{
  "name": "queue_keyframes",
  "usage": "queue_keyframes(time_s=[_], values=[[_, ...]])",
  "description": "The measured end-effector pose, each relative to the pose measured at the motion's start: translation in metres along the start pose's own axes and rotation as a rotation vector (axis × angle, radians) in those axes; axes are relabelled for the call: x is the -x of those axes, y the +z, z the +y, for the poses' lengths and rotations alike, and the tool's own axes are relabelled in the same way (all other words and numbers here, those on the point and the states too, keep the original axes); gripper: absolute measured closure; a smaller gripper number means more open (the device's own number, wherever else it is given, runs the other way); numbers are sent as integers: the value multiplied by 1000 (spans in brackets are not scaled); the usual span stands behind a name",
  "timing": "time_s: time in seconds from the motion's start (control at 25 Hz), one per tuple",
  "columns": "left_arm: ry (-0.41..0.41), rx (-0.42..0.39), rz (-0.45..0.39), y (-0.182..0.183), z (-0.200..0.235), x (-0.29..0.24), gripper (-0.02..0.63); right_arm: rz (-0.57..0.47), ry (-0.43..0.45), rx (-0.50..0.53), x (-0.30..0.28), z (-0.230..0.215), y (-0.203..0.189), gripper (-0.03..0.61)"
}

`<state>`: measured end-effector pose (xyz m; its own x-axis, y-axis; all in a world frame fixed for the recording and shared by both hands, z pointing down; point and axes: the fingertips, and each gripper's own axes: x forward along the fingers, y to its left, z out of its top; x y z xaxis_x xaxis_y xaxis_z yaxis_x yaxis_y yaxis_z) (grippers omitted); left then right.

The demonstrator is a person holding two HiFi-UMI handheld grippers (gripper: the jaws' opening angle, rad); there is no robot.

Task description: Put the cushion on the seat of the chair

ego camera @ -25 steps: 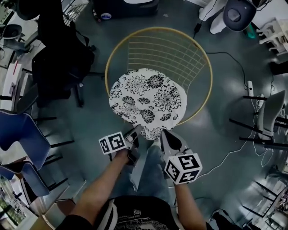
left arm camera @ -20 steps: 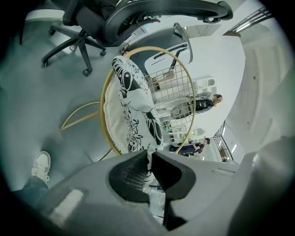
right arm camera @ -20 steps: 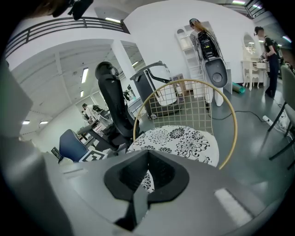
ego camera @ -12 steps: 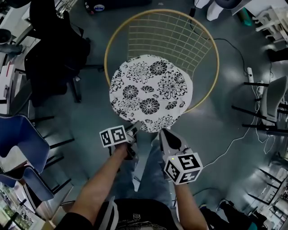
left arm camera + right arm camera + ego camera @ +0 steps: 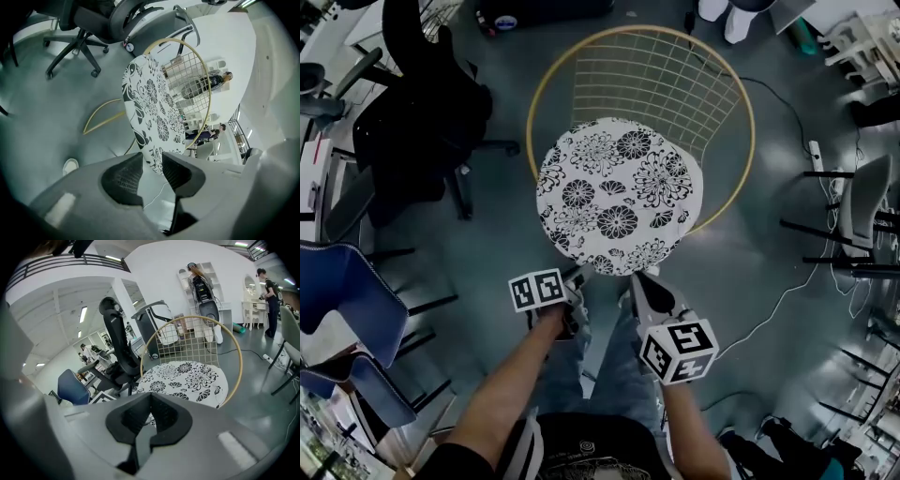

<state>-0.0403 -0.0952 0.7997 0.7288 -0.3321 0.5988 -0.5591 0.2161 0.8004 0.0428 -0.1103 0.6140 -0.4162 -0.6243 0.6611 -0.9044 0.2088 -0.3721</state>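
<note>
The round white cushion with black flowers lies on the seat of the gold-rimmed wire chair. My left gripper is at the cushion's near edge. In the left gripper view its jaws are opening; the cushion's edge shows in the gap between them and the pads do not press it. The right gripper sits at the same near edge, a little to the right. In the right gripper view its jaws are shut, with a bit of the cushion's patterned edge pinched between the pads.
A black office chair stands left of the wire chair and a blue chair is nearer at the left. Chair legs and a floor cable lie to the right. People stand far off in the right gripper view.
The cushion has gone from hanging off the seat's front to lying flat and further back on it. Both grippers followed it forward, and the left jaws have opened off its edge.
</note>
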Motion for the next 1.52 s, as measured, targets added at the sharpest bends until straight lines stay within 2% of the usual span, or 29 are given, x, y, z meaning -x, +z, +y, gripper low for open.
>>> queue_keyframes(time_s=[0.08,0.32,0.48,0.68,0.84,0.92,1.0,1.28,1.52], values=[[10,-24,-7,4,-2,11,480,-2,3,0,1,6,2,581],[9,-169,-42,17,-33,47,482,-23,18,4,12,24,15,580],[-44,-244,-101,27,-81,75,483,-41,24,21,26,37,28,580],[-137,-456,-158,50,-160,102,493,-108,17,48,39,46,58,580],[-175,-611,-199,53,-215,122,569,-160,-2,57,54,49,79,580],[-200,-652,-228,51,-241,134,610,-185,-5,61,64,52,88,580],[-223,-685,-248,48,-264,144,614,-211,-6,61,72,54,96,580],[-165,-859,-285,33,-302,158,618,-283,8,78,89,64,116,581],[-130,-922,-286,35,-308,155,620,-309,-10,84,93,62,120,581]])
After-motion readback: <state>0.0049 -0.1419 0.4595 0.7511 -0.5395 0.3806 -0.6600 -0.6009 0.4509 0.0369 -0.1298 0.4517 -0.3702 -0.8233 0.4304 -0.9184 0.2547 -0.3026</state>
